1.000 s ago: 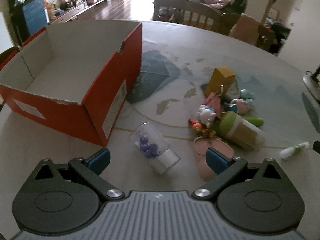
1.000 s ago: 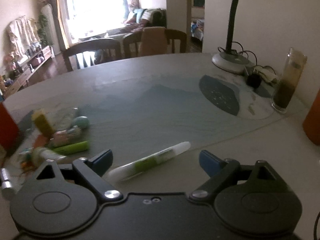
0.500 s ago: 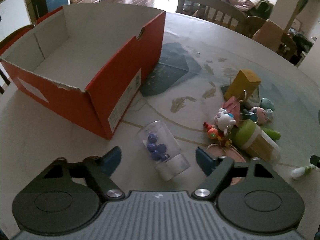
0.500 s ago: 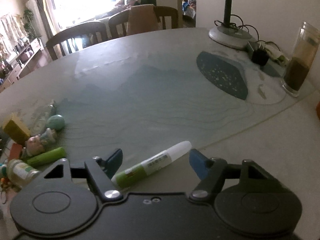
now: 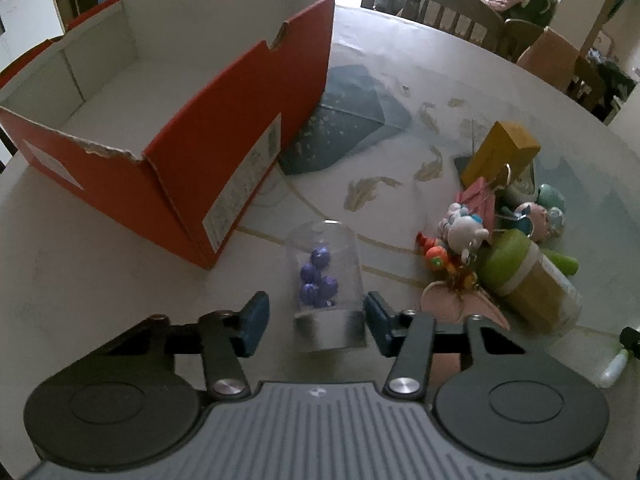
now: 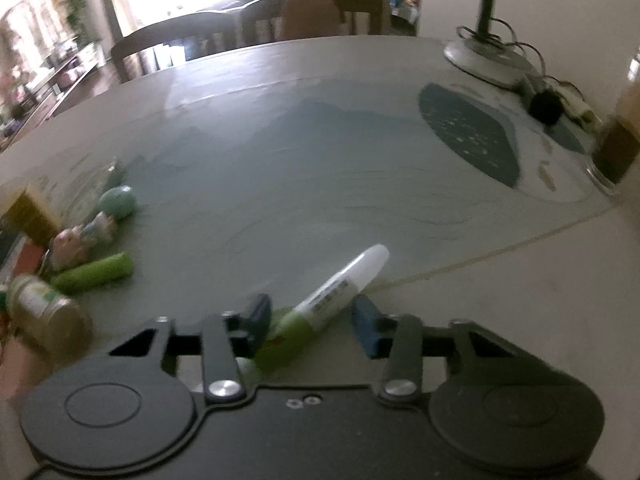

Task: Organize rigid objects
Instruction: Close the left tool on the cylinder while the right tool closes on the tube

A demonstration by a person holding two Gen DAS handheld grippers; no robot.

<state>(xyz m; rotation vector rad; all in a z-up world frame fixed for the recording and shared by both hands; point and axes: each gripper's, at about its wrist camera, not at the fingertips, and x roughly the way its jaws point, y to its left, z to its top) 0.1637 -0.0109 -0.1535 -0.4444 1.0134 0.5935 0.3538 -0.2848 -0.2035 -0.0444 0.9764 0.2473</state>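
**Clear plastic and green ink: both claws closing in**

Clear plastic vial (image 5: 326,280) of purple beads lies on the bench (image 5: 100,280), now bracketed by the left claw (image 5: 314,322), whose jaws were wide a second ago and are closing; a gap shows on the left side, so no grip yet. The green-and-white marker (image 6: 320,304) lies slantwise inside the right claw (image 6: 312,322), likewise narrowing, not clamped. The orange shoebox (image 5: 224,152) waits empty at ten o'clock, the toy pile (image 5: 500,240) at two. Two pickups look imminent.
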